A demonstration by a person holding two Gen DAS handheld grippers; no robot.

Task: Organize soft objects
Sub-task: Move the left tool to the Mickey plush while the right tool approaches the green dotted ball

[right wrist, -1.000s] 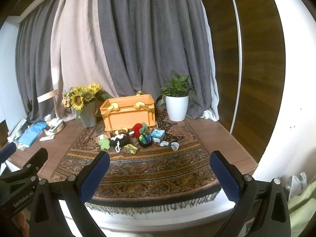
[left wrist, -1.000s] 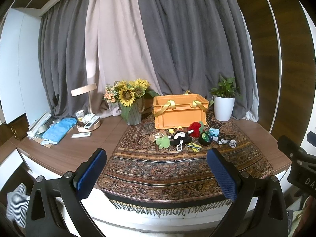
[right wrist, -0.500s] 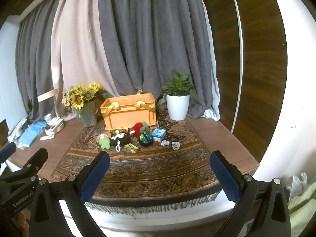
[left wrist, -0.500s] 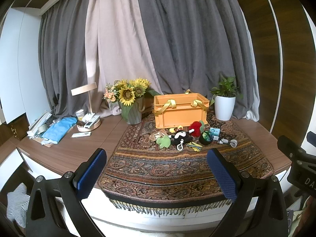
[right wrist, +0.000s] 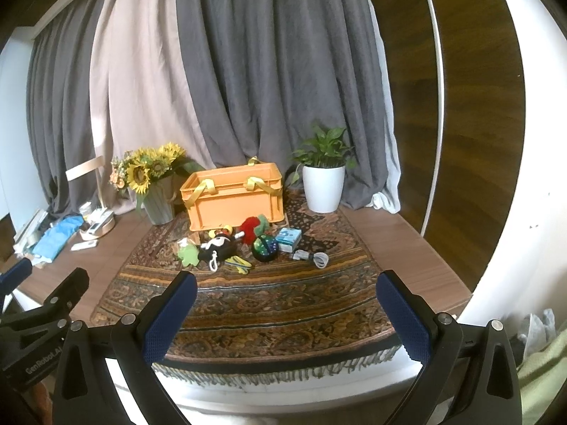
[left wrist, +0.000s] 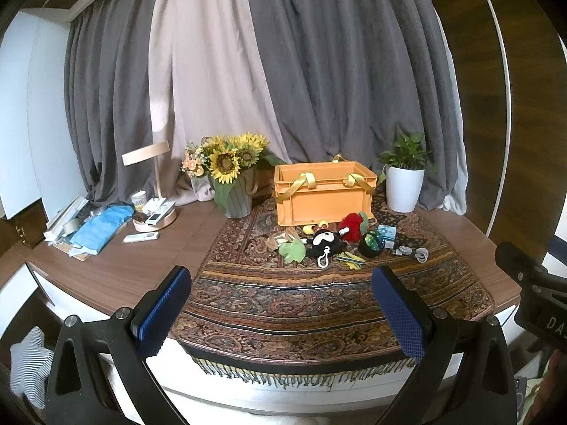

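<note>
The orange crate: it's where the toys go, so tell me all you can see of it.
The orange crate looks like rigid plastic, rectangular and open-topped, with two yellow ribbon handles draped over its front rim. It stands upright at the back of the patterned cloth, between the sunflower vase and white plant pot. Its inside is hidden.

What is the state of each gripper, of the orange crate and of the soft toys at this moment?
left gripper: open, holds nothing, short of the table.
right gripper: open, holds nothing.
orange crate: upright, no lid, straps hang over the rim; its inside is hidden.
red plush: lies on the rug, outside the crate.
black plush: lies on the rug.
green plush: lies on the rug.
</note>
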